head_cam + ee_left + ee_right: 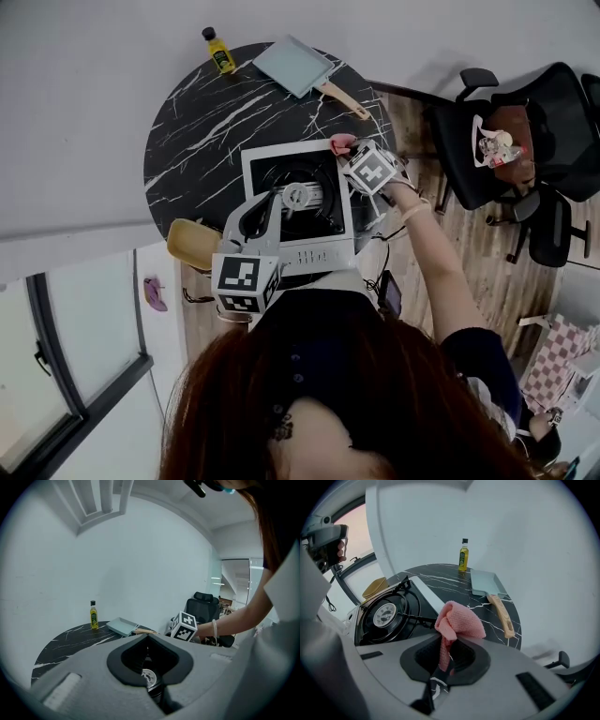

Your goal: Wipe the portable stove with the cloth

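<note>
The portable stove [263, 161], white with a round black burner [384, 613], stands mid-table on the black marble table [187, 141]. My right gripper [354, 155] is shut on a pink cloth [458, 619], bunched at the jaw tips by the stove's far right corner; the cloth [342, 143] shows beside the marker cube. My left gripper [274, 199] hovers over the stove's near left part, and the burner centre [149, 677] shows through its frame. Its jaws look shut with nothing between them [147, 638].
A yellow oil bottle [219, 50] and a light blue square pan with a wooden handle [292, 66] sit at the table's far side. A tan stool [192, 244] stands by the table's left. Black office chairs [506, 141] stand to the right.
</note>
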### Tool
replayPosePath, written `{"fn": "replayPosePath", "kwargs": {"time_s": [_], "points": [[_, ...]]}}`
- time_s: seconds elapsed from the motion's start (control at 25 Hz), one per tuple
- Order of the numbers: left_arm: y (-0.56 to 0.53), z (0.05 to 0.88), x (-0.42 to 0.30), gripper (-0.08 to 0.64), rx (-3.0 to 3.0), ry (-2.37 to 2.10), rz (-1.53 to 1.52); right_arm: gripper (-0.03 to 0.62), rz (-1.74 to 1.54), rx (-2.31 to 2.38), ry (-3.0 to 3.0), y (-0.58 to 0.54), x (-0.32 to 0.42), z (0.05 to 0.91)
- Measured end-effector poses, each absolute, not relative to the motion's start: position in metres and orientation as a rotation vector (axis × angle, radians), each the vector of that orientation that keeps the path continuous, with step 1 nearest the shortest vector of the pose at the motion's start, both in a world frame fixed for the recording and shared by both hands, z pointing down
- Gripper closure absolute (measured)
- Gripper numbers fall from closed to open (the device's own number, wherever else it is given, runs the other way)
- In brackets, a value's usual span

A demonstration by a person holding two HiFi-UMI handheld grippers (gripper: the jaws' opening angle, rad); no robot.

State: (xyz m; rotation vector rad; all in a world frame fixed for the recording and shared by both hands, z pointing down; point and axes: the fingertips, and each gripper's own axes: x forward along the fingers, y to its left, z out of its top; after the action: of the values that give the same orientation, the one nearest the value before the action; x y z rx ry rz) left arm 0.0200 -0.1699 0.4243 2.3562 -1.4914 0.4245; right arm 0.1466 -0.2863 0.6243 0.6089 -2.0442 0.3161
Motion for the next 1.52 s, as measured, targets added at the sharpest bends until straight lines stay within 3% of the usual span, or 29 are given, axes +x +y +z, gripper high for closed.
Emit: {"fn": "replayPosePath", "kwargs": {"time_s": [1.52], "points": [[-0.143, 0.415, -0.006, 0.548, 2.391, -1.476, 0.367, 0.554, 0.367, 0.748, -1.974, -0.247, 0.152, 0.622]]}}
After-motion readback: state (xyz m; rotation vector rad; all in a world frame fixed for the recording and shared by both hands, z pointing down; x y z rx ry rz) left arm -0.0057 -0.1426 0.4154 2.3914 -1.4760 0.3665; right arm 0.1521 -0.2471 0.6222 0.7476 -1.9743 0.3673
